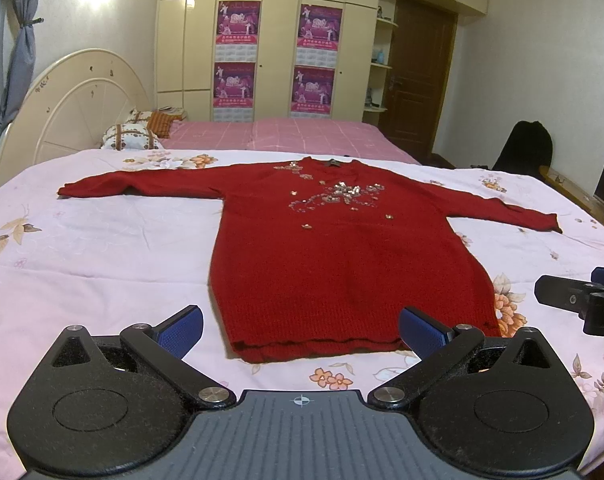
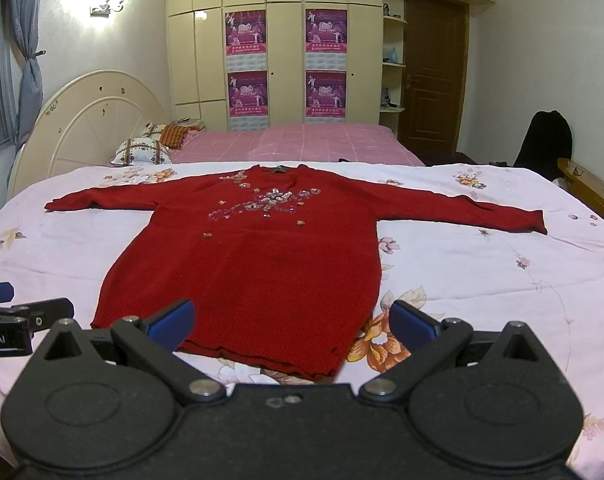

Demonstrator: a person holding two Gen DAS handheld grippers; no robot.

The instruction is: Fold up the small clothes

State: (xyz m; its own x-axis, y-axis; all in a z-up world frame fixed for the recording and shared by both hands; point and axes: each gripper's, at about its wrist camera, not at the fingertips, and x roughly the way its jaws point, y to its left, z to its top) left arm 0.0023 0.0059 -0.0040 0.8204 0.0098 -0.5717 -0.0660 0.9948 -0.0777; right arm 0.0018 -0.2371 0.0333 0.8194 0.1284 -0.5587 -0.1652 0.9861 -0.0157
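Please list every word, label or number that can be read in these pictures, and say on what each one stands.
"bot.AI": on the left tool, cut off by the picture's edge.
Posters on the wardrobe: print too small and blurred to read.
Neck label on the red sweater: unreadable.

I see a bedroom: a cream wardrobe [image 1: 262,40] carrying four purple posters [image 1: 238,22] fills the far wall, a brown door [image 1: 417,72] stands right of it, a curved headboard [image 1: 70,108] and grey curtain [image 1: 22,40] sit left.
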